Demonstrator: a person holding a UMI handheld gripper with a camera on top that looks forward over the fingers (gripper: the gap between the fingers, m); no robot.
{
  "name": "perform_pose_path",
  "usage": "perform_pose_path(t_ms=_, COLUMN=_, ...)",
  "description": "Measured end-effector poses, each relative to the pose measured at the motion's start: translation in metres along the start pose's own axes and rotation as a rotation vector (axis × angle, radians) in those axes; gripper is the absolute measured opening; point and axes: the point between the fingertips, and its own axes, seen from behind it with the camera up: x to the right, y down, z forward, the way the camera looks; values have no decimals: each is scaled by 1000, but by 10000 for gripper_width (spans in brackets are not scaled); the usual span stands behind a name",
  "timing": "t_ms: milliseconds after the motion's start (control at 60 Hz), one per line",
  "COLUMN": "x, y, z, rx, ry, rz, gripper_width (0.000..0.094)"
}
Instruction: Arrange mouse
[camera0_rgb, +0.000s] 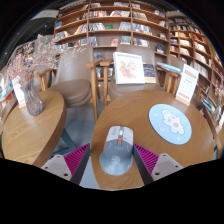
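Observation:
A grey mouse (116, 150) with an orange wheel lies at the near left edge of a round wooden table (190, 145). It stands between my fingers, with a gap to the pad on each side. My gripper (113, 160) is open, its magenta pads (75, 157) spread to either side of the mouse. A round light-blue mat (170, 123) with a white pattern lies on the same table, beyond the mouse and to its right.
A second wooden table (30, 130) to the left holds a vase of dried flowers (35, 92). A narrow strip of floor separates the two tables. A chair (75, 80), a poster (128, 67), a standing card (187, 82) and bookshelves (110, 20) lie beyond.

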Motion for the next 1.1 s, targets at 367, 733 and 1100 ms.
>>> perform_pose_path(t_ms=367, x=3, y=-16, z=19, rx=-1, ry=12, rz=32, gripper_width=840)
perform_pose_path(t_ms=733, x=12, y=-33, z=4, rx=25, ry=-46, rz=-27, gripper_width=454)
perform_pose_path(t_ms=1100, x=180, y=-129, z=26, rx=132, ry=91, rz=-21, gripper_width=449)
